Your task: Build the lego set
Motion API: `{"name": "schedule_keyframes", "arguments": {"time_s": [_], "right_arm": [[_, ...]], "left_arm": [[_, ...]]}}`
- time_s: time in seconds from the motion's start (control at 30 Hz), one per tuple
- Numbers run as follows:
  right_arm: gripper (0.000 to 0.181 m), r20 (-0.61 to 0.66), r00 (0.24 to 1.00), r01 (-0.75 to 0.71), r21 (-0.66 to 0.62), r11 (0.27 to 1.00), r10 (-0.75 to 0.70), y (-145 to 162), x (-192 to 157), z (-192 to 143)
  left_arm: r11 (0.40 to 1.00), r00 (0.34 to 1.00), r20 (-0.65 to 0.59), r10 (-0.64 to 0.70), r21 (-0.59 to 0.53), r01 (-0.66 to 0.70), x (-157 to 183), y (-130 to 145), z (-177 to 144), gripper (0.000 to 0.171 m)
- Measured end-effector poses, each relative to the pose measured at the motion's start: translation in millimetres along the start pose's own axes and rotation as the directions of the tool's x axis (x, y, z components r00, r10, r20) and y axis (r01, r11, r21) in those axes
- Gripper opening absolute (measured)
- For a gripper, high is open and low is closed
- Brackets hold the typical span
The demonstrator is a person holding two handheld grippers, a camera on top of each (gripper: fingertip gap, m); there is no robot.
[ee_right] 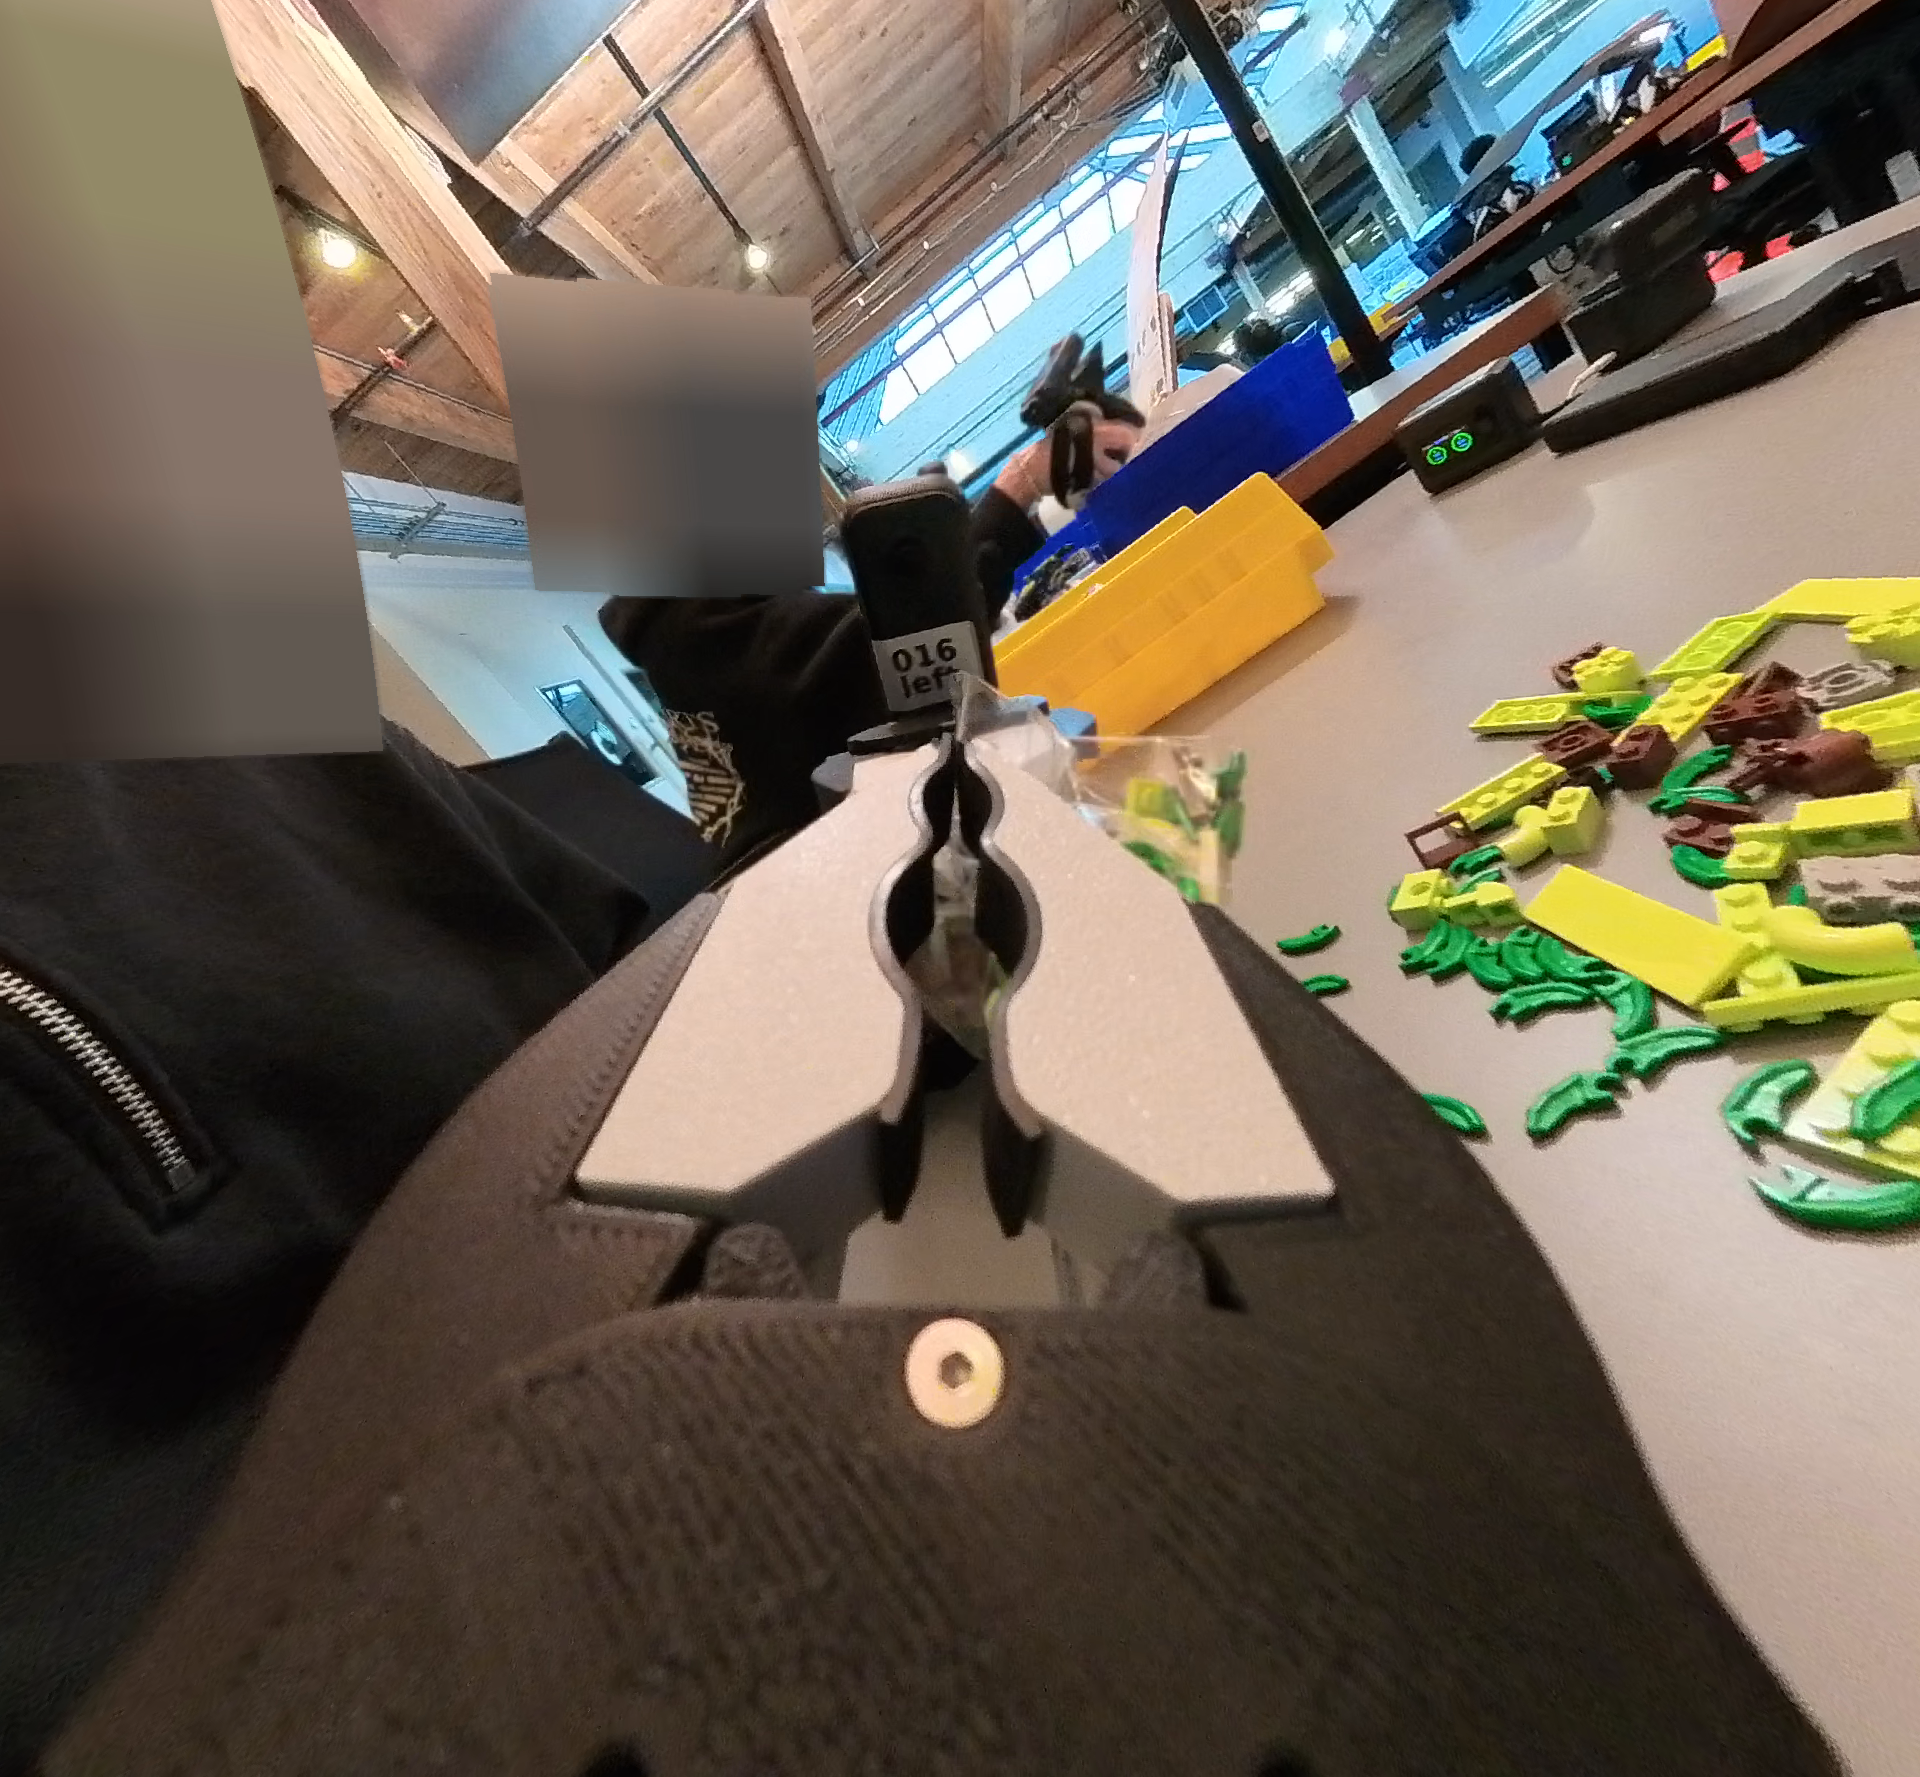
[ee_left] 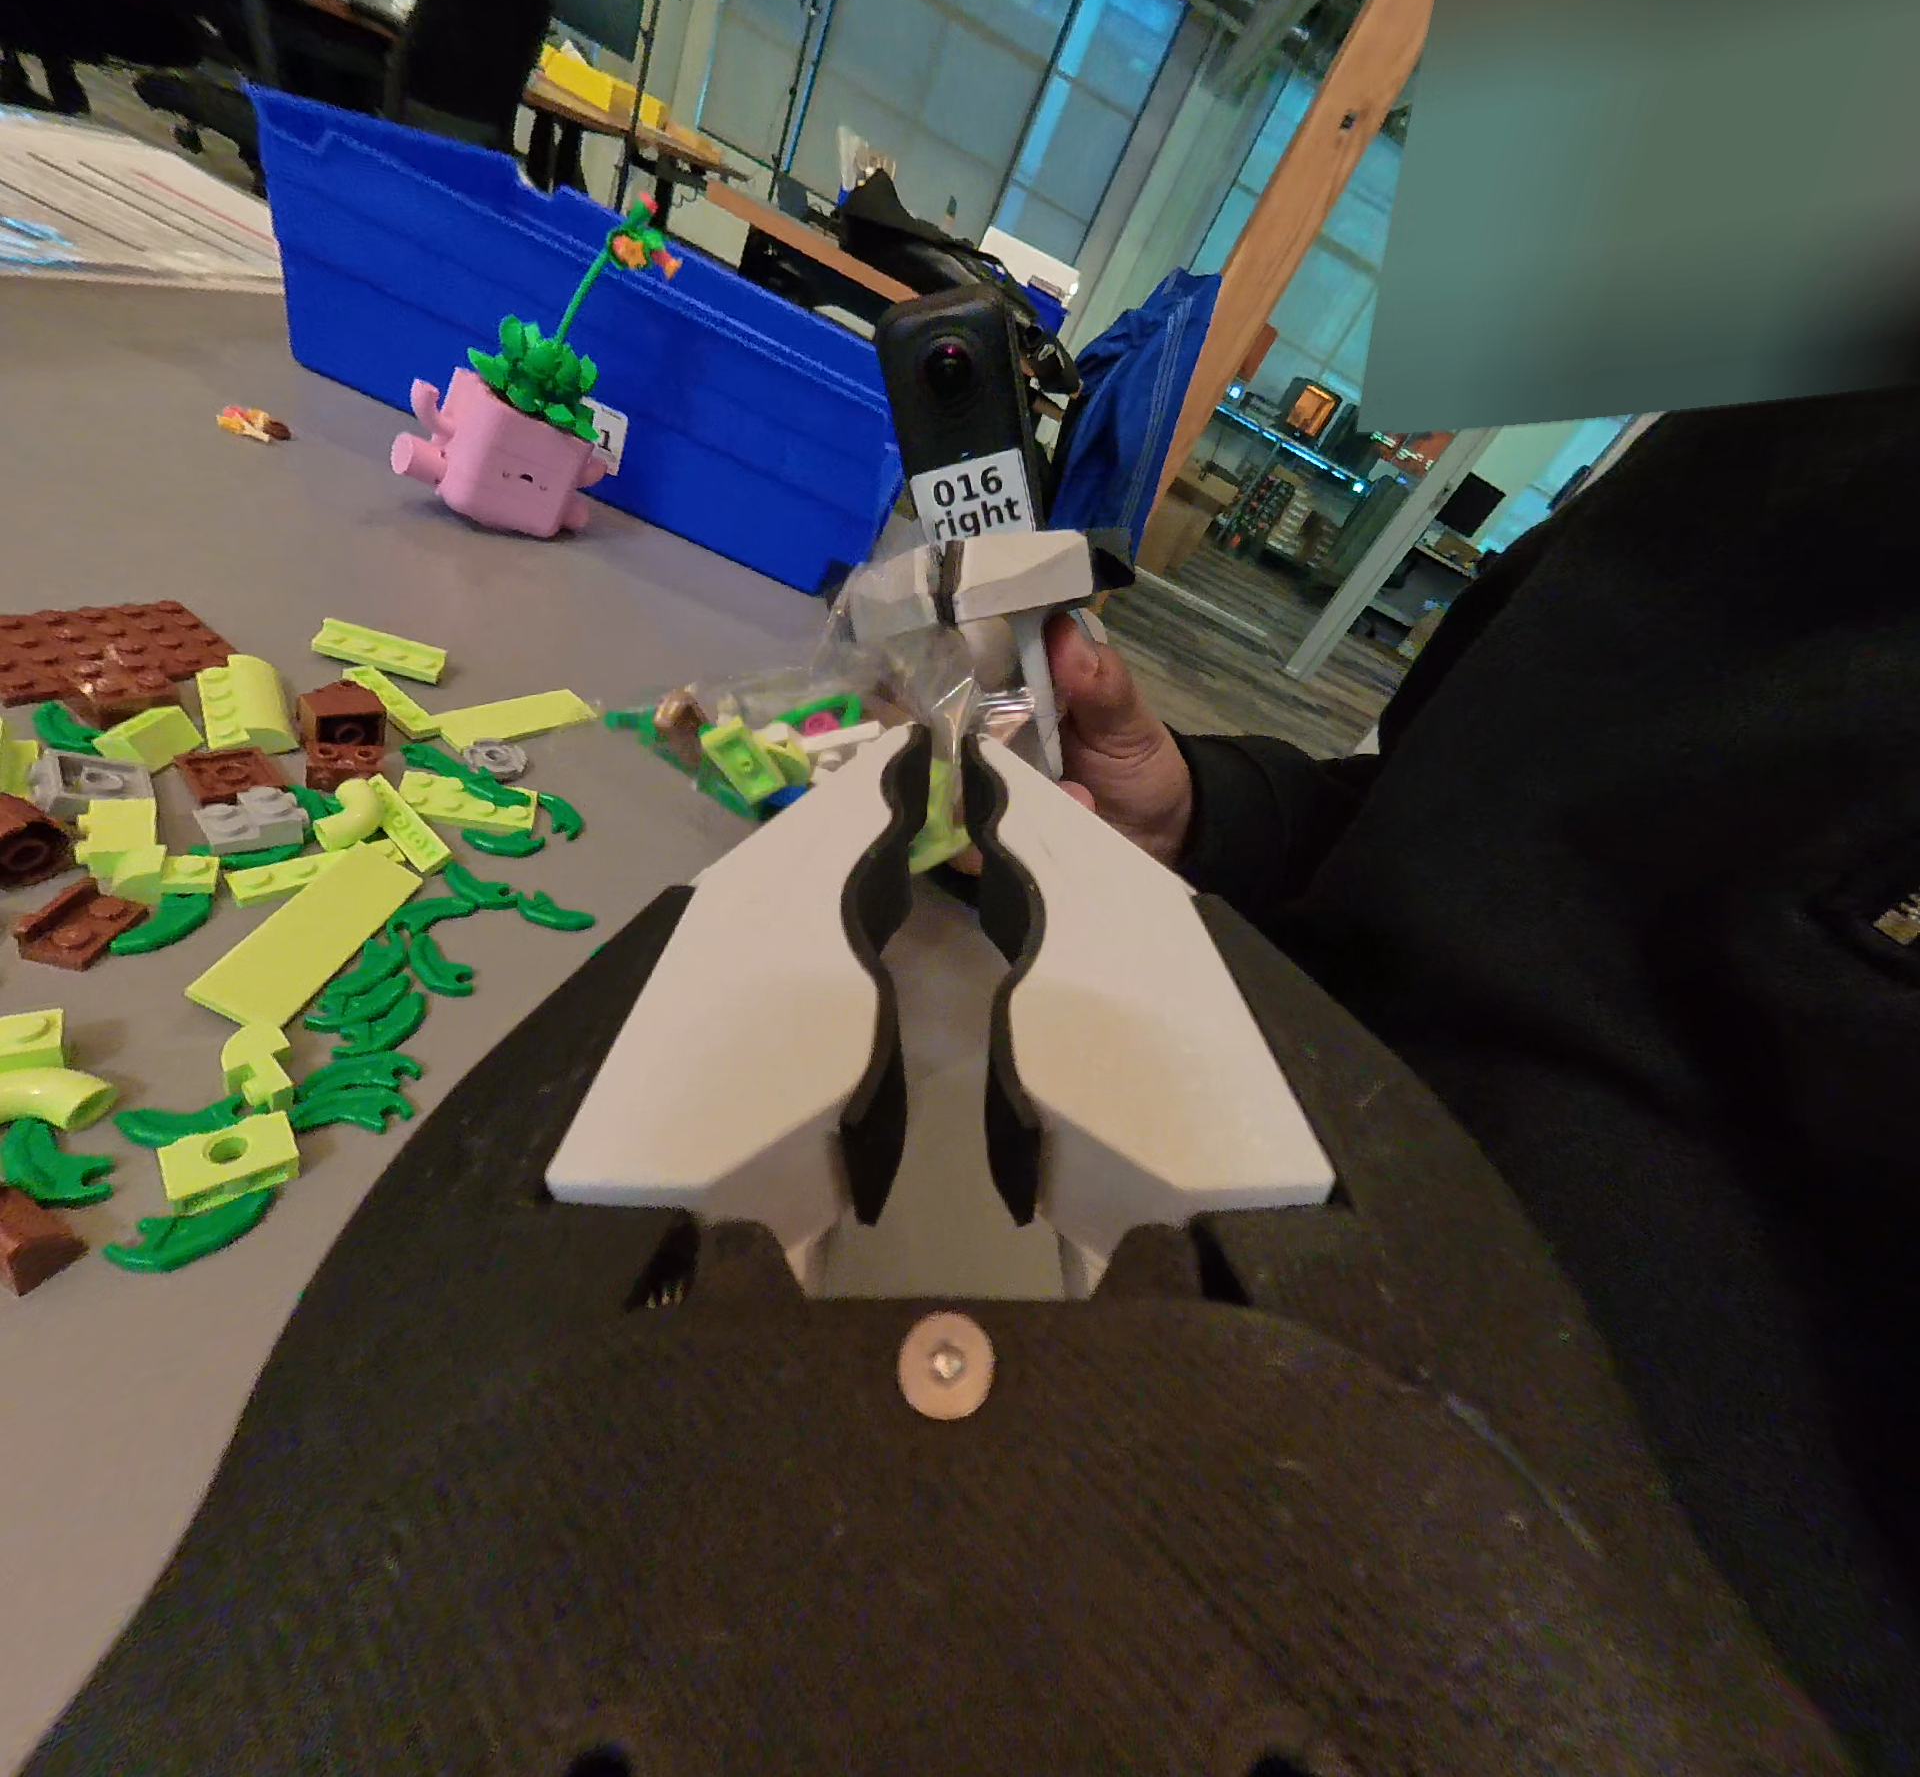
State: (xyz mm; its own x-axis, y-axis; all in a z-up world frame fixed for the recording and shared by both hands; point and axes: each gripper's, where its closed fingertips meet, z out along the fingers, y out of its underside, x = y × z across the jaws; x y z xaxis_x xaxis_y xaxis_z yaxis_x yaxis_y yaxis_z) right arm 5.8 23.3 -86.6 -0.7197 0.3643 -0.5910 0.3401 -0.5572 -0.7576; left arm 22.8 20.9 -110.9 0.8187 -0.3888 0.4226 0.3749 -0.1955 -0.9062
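On the grey table [ee_left: 623,605] to my left lies the loose heap of pieces [ee_left: 270,854]: lime plates, brown bricks, green leaves; behind it stand a pink pot model [ee_left: 499,449] and a blue bin [ee_left: 582,325]. Nothing there is assembled under my jaws yet. The step in hand, as I judge it, is opening the clear bag [ee_left: 914,678] of further pieces, which hangs just above the table edge between my two tools. My left gripper [ee_left: 940,782] has its jaws drawn nearly together on the lower part of the bag, with film and a lime piece visible in the narrow gap. My right gripper [ee_left: 940,584], facing it from above, is pinched tight on the bag's upper edge; in the right wrist view its jaws [ee_right: 961,771] meet at the tips with crumpled film and pieces behind them. To do this well, I should keep both grips on film only, not on a brick, since a brick in the jaws would likely let the film slip. Pull the two grips apart steadily, and keep the bag over the table, near the heap [ee_right: 1662,844], so that released pieces fall there and not off the edge.
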Motion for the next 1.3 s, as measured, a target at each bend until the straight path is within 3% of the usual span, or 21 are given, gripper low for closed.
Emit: {"name": "schedule_keyframes", "arguments": {"time_s": [0.3, 0.53, 0.67, 0.8, 1.07, 1.17, 1.3], "right_arm": [[0.000, 0.025, 1.000, 0.016, -0.021, 1.000, -0.016, 5.4, -6.0, 6.6], [0.000, -0.029, 0.988, 0.151, -0.072, 0.986, -0.154, 13.1, -7.5, 12.1], [0.016, 0.003, 0.992, 0.126, 0.008, 0.992, -0.126, -0.8, -13.7, 7.3], [0.017, -0.088, 0.981, 0.183, 0.102, 0.978, -0.174, -23.2, -4.2, -10.6], [0.022, -0.128, 0.948, 0.281, -0.103, 0.954, -0.293, 2.6, 3.8, -3.2], [0.004, -0.116, 0.950, 0.277, -0.121, 0.953, -0.291, 6.0, 2.9, -1.8], [0.000, -0.119, 0.950, 0.272, -0.140, 0.952, -0.289, 8.2, 4.1, -1.4]], "left_arm": [[0.998, 0.997, -0.049, -0.061, -0.005, 0.061, 3.3, 3.3, 3.8, 0.003], [0.995, 0.993, -0.060, -0.102, 0.006, 0.103, 2.0, 2.9, 4.9, 0.007], [0.993, 0.992, -0.071, -0.103, 0.045, 0.106, 3.2, -4.4, 0.7, 0.000], [0.981, 0.983, -0.106, -0.148, 0.114, 0.160, 0.8, -14.5, -7.5, 0.000], [0.985, 0.989, -0.078, -0.122, 0.111, 0.130, -1.9, -14.3, -9.2, 0.000], [0.991, 0.994, -0.051, -0.095, 0.085, 0.099, -1.9, -10.0, -5.2, 0.000], [0.992, 0.995, -0.053, -0.088, 0.091, 0.092, -1.2, -11.3, -6.4, 0.000]]}}
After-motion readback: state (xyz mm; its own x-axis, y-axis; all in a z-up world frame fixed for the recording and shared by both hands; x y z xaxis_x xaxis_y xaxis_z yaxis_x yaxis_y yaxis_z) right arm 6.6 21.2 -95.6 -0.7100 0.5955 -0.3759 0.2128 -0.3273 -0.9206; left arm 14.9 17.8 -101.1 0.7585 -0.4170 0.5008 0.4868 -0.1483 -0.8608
